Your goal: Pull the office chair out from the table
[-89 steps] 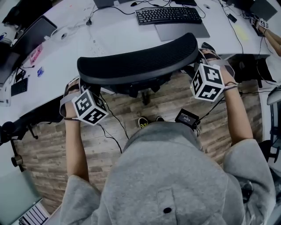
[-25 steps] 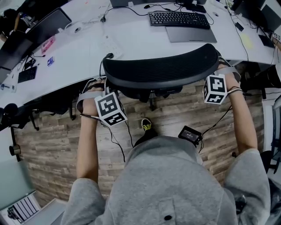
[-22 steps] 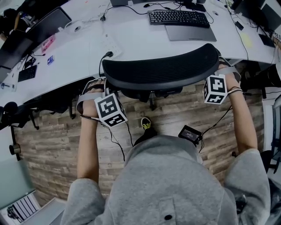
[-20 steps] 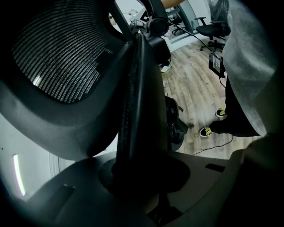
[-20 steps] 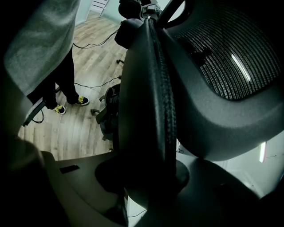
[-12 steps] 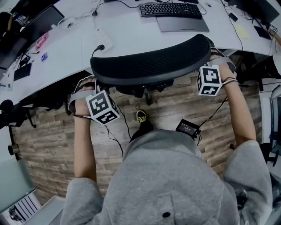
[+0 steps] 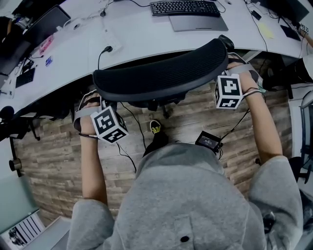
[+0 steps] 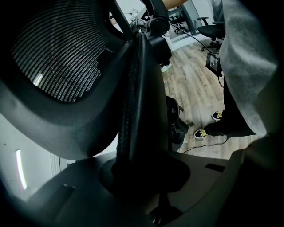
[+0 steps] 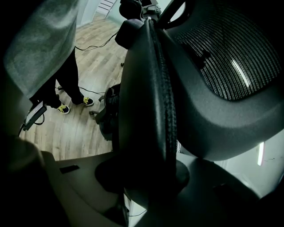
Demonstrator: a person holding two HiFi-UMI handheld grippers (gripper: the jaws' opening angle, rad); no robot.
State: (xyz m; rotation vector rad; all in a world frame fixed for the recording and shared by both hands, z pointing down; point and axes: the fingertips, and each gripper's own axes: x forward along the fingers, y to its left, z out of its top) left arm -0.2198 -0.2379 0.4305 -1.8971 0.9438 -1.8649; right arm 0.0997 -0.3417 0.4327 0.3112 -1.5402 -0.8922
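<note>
- Office chair (image 7: 156, 73), head view: its black mesh backrest lies crosswise below me, the top edge just at the curved rim of the white table (image 7: 142, 41). The seat is hidden under the backrest. A keyboard (image 7: 182, 7) and a flat grey slab (image 7: 198, 23) lie further back on the table, well apart from the chair.
- Same view: my left gripper (image 7: 98, 100) is at the backrest's left end and my right gripper (image 7: 238, 66) at its right end, each marker cube turned up towards me. Wooden floor (image 7: 54, 156) shows between the chair and my grey hoodie (image 7: 186, 195). One shoe (image 7: 155, 128) pokes out under the backrest, and a small black box (image 7: 209, 141) hangs on a cable near my right arm.
- Left gripper view: my left gripper (image 8: 142, 173) has its two jaws drawn in on the side rim of the office chair (image 8: 137, 111), which runs straight up between them. The pads press on the rim from both sides, only as far apart as the rim is thick. The mesh fills the upper left. On the right are the floor (image 8: 195, 84) and my shoes (image 8: 200, 133).
- Right gripper view: my right gripper (image 9: 146, 177) grips the opposite rim of the chair (image 9: 153, 88) the same way, jaws clamped on it with nothing else between them. The mesh curves off to the upper right. On the left are the floor (image 9: 93, 66) and my shoes (image 9: 87, 101).
</note>
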